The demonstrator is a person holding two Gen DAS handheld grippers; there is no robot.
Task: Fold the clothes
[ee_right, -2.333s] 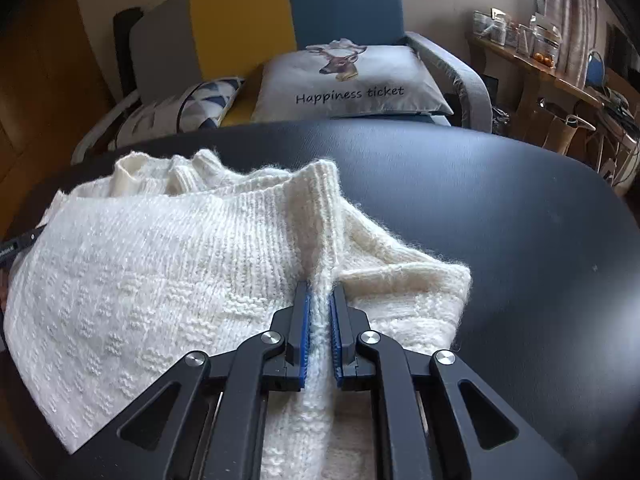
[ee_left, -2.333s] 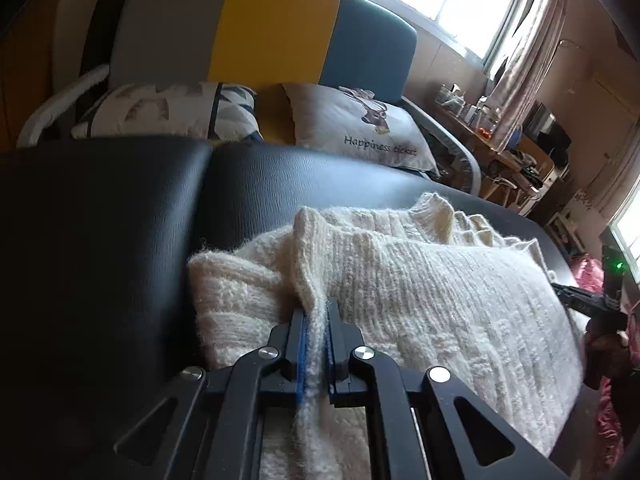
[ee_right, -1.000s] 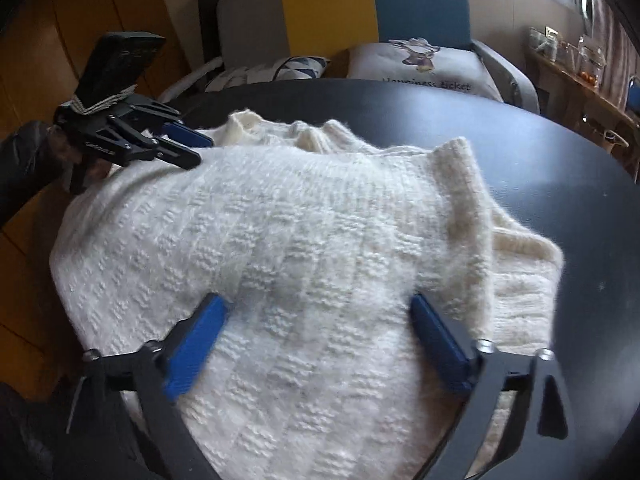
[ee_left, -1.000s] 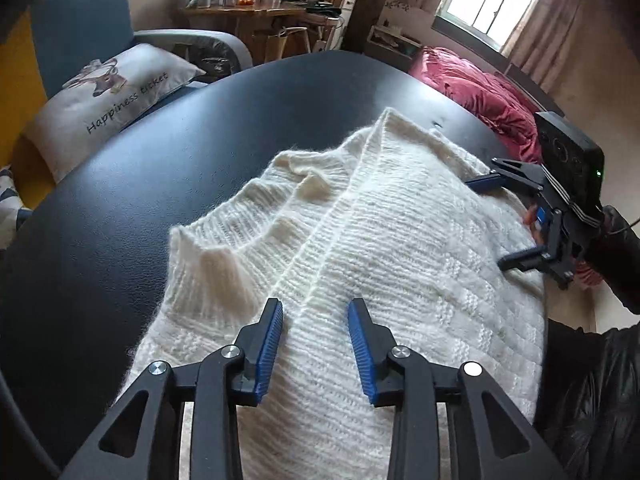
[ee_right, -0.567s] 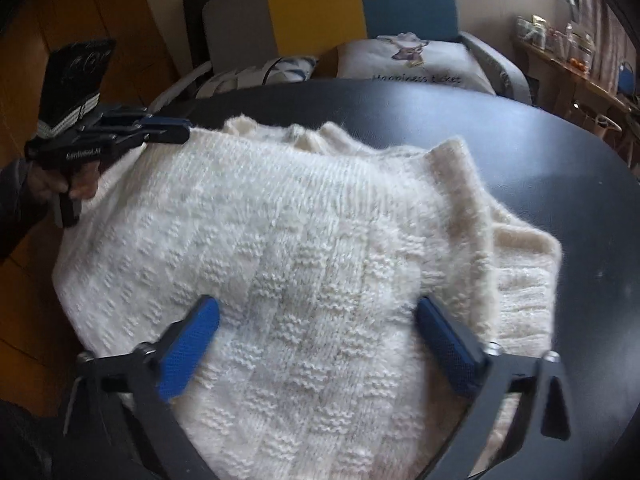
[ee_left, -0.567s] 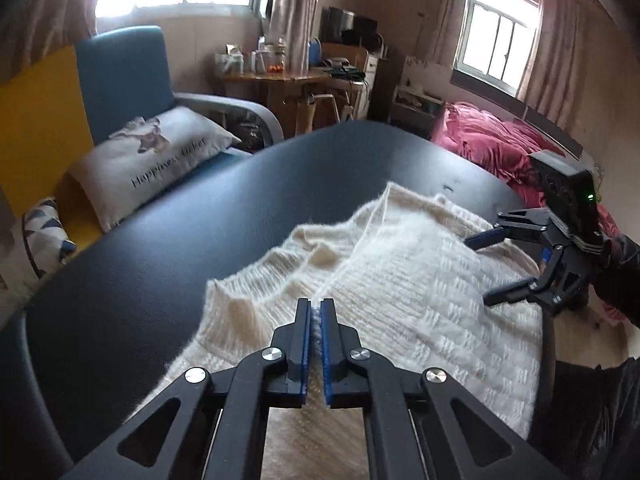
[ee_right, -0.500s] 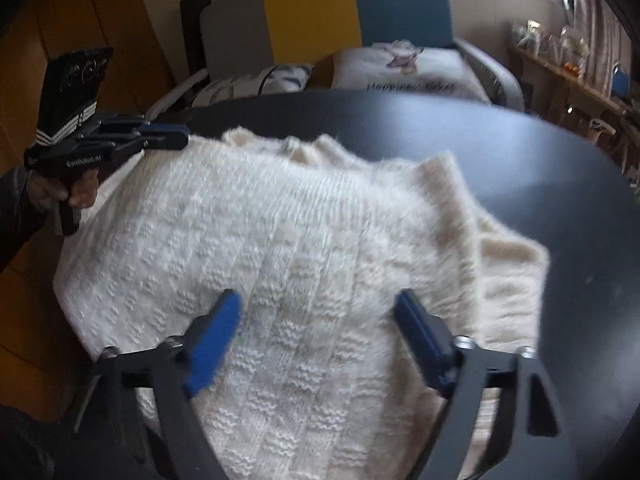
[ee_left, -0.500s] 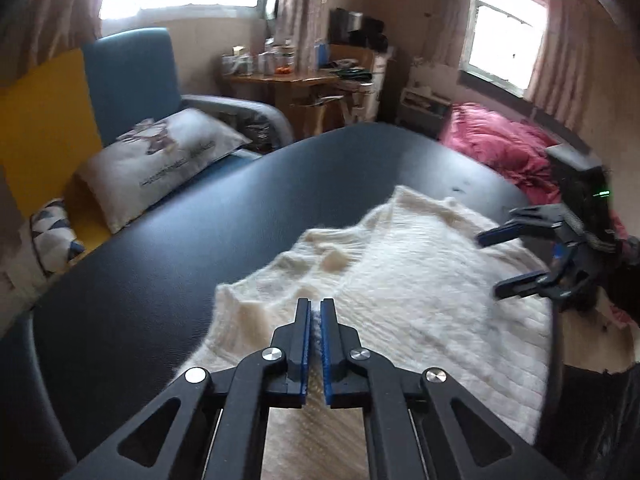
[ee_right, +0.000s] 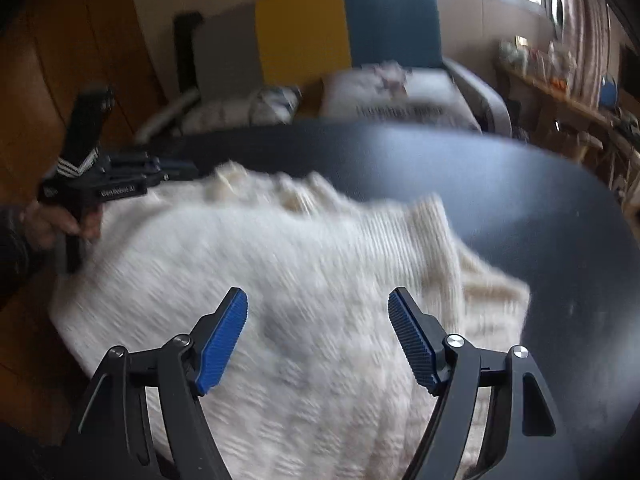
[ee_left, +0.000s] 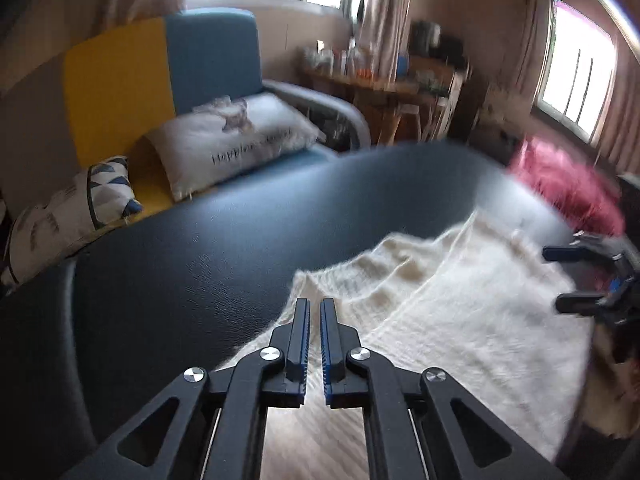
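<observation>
**Cream sweater folded on the black table, both grippers above it**

A cream-white, chunky knitted sweater (ee_right: 312, 280) lies in a folded bundle on the round black table with a leather-like surface (ee_left: 208, 248). In the right wrist view it fills the lower middle of the frame, its ribbed edge running down the right side of the bundle; in the left wrist view it spreads across the lower right, with a loose rumpled layer toward the centre.

The left gripper (ee_left: 315, 336), black with blue-ribbed pads, sits at the bottom centre of its own view. Its two fingers are drawn almost together, only a narrow slit between them, and nothing is pinched there: the sweater shows below and beyond the tips. In the right wrist view the same tool appears at the left edge, held by a hand (ee_right: 56, 220) in a dark sleeve, just beside the sweater's far left corner.

The right gripper (ee_right: 318, 320) has its fingers spread wide apart, the blue pads (ee_right: 222, 336) facing each other over the knit with no fabric between them. (Both views are blurred, so whether the tips touch the wool cannot be told.) It also shows at the right edge of the left wrist view, jaws parted.

Beyond the table stands a grey, yellow and blue armchair (ee_left: 160, 64) holding a white printed cushion (ee_left: 236, 140), in the upper left of the left wrist frame.
</observation>
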